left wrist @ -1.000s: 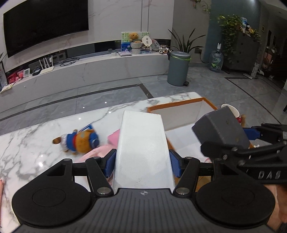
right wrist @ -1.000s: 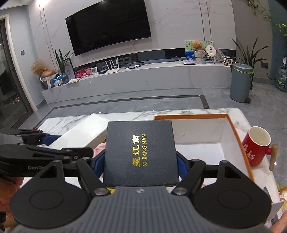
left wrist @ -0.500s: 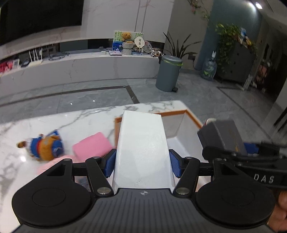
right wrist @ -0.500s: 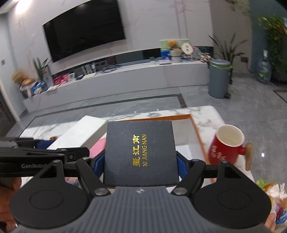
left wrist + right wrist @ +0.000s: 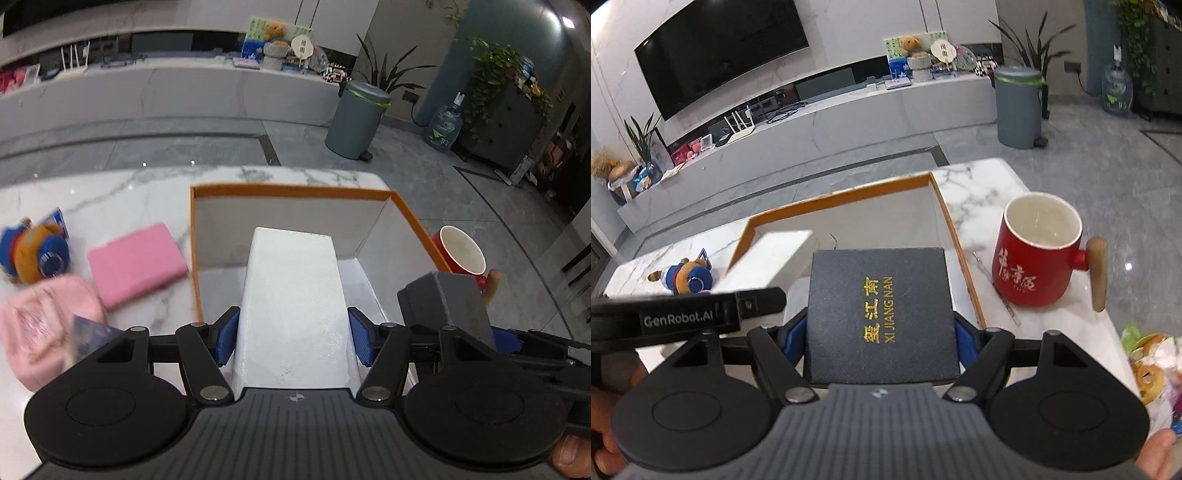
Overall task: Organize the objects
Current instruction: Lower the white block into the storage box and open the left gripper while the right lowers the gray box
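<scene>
Left hand-held gripper: I am holding it clamped on the white box, blue pads pressing both long sides.
White box axis: I am carrying it with its long axis running straight ahead along the fingers, far end pointing into the orange-rimmed box.
Right hand-held gripper: I am keeping it clamped on the dark case with the gold "XI JIANG NAN" lettering, pads on its two sides.
Dark case axis: I am seeing it nearly square, lettering running along the fingers, far edge pointing at the orange-rimmed box's back wall.
Key relation: I am hovering both loads over the open orange-rimmed box, white box toward its left half, dark case toward its right half; I cannot tell how high either hangs above the floor of it.
Nearer hand: I am judging neither clearly nearer; the two grippers are sitting side by side, just beside each other.
Next move, as I judge it: I am expecting to lower each item flat, keeping long axes parallel so they do not collide.
Red mug: standing upright on the table, just outside the right rim.
Pink case, pink pouch and stuffed toy: lying on the table left of the orange-rimmed box, still to sort.
</scene>
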`<action>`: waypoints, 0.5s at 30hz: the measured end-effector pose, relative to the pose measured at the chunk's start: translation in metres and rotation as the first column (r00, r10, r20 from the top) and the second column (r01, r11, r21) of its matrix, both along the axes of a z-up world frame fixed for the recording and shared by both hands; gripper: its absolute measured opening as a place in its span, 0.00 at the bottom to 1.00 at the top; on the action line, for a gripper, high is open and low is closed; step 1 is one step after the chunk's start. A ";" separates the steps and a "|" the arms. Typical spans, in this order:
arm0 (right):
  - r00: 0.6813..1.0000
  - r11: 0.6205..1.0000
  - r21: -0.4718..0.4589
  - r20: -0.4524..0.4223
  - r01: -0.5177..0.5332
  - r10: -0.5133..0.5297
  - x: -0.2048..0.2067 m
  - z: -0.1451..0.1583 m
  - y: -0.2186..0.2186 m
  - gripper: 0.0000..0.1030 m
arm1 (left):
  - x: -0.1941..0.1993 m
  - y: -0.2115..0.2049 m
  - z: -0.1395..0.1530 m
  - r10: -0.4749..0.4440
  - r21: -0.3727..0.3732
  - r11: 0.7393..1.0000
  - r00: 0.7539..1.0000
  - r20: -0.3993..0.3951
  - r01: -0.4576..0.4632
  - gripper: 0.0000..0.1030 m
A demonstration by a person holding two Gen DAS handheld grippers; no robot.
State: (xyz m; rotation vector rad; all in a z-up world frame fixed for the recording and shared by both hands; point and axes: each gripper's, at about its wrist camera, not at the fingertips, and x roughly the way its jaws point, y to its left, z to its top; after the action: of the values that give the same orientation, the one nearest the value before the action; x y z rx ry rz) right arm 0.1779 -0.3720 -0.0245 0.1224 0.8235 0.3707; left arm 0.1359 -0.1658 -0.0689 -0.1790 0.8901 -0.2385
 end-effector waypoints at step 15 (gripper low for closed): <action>0.998 0.998 0.050 -0.056 -0.029 0.032 0.014 -0.011 -0.002 0.74 | 0.005 -0.010 0.002 0.022 0.095 0.995 1.000 0.014 -0.024 0.68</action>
State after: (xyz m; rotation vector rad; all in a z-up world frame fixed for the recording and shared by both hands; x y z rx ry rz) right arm 0.1922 -0.3738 -0.0356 0.1675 0.8732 0.4179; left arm 0.1408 -0.1758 -0.0671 -0.0987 0.8839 -0.1750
